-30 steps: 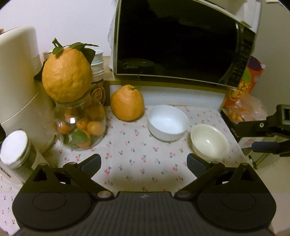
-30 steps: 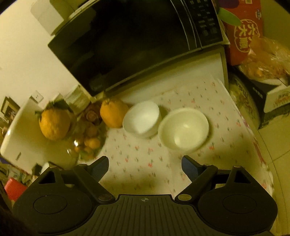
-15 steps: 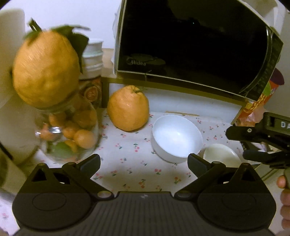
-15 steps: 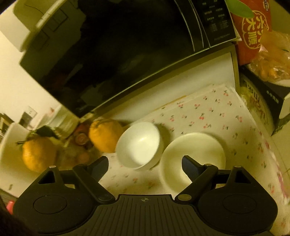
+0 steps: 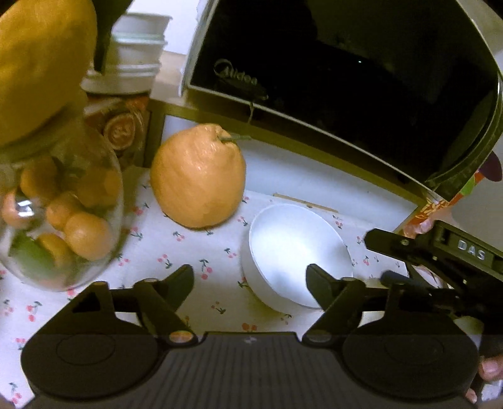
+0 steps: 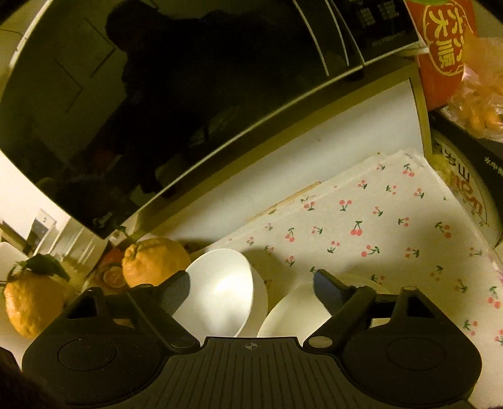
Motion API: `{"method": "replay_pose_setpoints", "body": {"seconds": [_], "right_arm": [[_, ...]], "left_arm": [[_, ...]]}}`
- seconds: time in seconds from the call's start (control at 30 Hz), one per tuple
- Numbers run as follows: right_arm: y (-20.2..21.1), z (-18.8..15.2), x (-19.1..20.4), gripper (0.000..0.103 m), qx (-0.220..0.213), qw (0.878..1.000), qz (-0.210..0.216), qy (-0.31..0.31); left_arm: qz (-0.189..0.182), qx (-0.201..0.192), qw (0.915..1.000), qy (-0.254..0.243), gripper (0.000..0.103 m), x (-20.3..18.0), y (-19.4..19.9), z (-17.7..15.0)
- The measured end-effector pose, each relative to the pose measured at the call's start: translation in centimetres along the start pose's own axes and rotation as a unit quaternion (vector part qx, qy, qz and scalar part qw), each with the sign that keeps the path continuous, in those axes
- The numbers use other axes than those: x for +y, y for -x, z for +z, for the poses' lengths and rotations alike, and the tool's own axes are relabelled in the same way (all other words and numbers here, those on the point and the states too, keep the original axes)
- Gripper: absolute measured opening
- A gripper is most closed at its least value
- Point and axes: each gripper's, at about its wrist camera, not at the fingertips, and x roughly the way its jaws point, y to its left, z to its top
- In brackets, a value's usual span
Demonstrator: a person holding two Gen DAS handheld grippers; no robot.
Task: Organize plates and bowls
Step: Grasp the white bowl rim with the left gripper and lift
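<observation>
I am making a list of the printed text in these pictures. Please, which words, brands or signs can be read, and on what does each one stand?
"Midea": on the microwave, lower left of its dark door.
"DAS": on the right gripper, on its black body.
"六六大顺": on the red package, in yellow characters.
Control panel of the microwave: too small and dark to read.
Black box at the right: large characters, cut off and curved, not readable.

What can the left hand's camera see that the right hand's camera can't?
Only the left view shows the glass jar of small oranges and the right gripper, its jaws closing. Only the right view shows the microwave's control panel and the shallow cream bowl between the right gripper's fingers, not yet pressed. Both show the white bowl, the big orange fruit and the cherry-print cloth.
</observation>
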Motion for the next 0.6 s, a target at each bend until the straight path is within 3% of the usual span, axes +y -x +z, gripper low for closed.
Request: {"method": "replay_pose_setpoints", "body": {"seconds": [0.33, 0.4, 0.6], "right_arm": [[-1.5, -0.7, 0.4, 0.040, -0.007, 1.000, 0.001, 0.014], [-2.0, -1.0, 0.5, 0.034, -0.004, 1.000, 0.007, 0.018], [-2.8, -1.5, 1.0, 0.020, 0.005, 1.000, 0.007, 0.026]], "left_arm": [[-0.032, -0.006, 0.9994, 0.012, 0.039, 0.5, -1.4, -0.7], [-0.033, -0.009, 0.9994, 0.009, 0.028, 0.6, -1.5, -0.7], [-0.040, -0.013, 0.9991, 0.000, 0.020, 0.5, -2.0, -0.9]]}}
